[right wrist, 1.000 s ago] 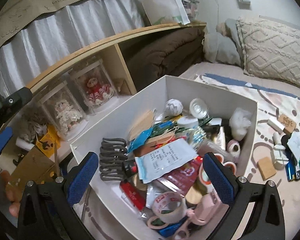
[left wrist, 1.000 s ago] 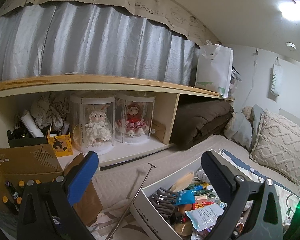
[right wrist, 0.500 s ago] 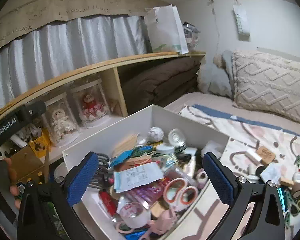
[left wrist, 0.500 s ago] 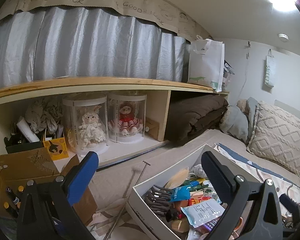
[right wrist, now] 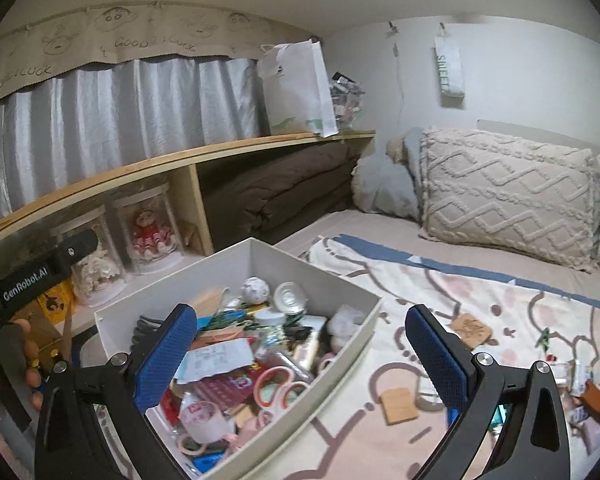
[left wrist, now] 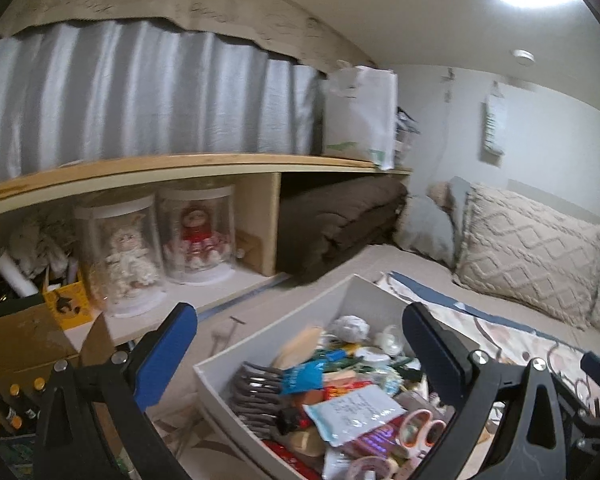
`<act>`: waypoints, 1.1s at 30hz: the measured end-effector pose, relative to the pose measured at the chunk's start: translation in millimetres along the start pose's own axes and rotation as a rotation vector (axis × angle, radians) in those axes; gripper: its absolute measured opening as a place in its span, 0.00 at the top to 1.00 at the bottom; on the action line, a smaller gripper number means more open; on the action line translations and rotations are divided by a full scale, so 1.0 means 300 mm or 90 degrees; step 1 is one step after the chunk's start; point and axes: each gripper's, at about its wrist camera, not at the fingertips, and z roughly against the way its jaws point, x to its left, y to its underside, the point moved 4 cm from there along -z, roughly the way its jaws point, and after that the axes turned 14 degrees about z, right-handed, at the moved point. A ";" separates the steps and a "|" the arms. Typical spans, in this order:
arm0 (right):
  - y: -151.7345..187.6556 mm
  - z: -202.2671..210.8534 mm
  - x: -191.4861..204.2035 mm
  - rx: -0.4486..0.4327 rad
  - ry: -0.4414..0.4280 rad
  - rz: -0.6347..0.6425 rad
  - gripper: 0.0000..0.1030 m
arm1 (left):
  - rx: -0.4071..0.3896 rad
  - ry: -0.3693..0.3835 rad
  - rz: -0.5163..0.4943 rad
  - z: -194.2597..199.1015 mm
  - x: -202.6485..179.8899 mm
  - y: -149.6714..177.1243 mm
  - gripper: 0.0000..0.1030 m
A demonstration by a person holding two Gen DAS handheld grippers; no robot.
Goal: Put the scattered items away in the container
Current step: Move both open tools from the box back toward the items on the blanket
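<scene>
Since the white container (right wrist: 256, 256) on the bed is already stuffed with odds and ends (pink-handled scissors (right wrist: 278, 386), a roll of tape (right wrist: 204, 420), a receipt (right wrist: 220, 360), a grey hair claw (left wrist: 256, 392)), most of the tidying looks done, but it's not finished. On the patterned blanket (right wrist: 500, 320) to the right of the box there's a handful of strays well apart from it: two little wooden blocks (right wrist: 398, 405) (right wrist: 471, 329), plus a cluster of small bits near the right edge (right wrist: 588, 384) that's too tiny to identify. The right gripper (right wrist: 300, 344) hovers above the near side of the box with its jaws spread wide and nothing between them. Same story for the left gripper (left wrist: 300, 344): jaws wide apart, empty, sitting off the box's left side. Compared with a second ago, both cameras have pulled up and back. The right view used to look nearly straight down into the box and now takes in the shelf, the cream pillow (right wrist: 508, 196) and a long stretch of blanket, so the leftovers are in sight. The left view has swung right, and the box sits more centered in it. Contents look unchanged.
</scene>
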 end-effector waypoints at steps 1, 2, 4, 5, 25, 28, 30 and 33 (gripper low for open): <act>0.002 0.006 -0.012 0.000 0.004 -0.002 0.00 | 0.004 0.010 -0.004 -0.001 -0.015 0.005 0.00; 0.004 0.013 -0.027 0.000 0.009 -0.005 0.00 | 0.009 0.020 -0.007 0.000 -0.033 0.010 0.00; 0.010 0.027 -0.051 -0.001 0.016 -0.008 0.00 | 0.018 0.040 -0.017 0.001 -0.072 0.024 0.00; 0.014 0.035 -0.065 -0.002 0.020 -0.011 0.00 | 0.021 0.046 -0.024 0.002 -0.090 0.031 0.00; 0.103 0.208 -0.359 0.012 0.151 -0.036 0.00 | 0.109 0.178 -0.073 0.002 -0.341 0.167 0.00; 0.122 0.235 -0.396 0.016 0.167 -0.039 0.00 | 0.116 0.188 -0.077 0.004 -0.364 0.181 0.00; 0.133 0.252 -0.417 0.018 0.179 -0.038 0.00 | 0.124 0.199 -0.076 0.004 -0.381 0.192 0.00; 0.149 0.282 -0.443 0.018 0.193 -0.035 0.00 | 0.136 0.216 -0.074 0.005 -0.407 0.208 0.00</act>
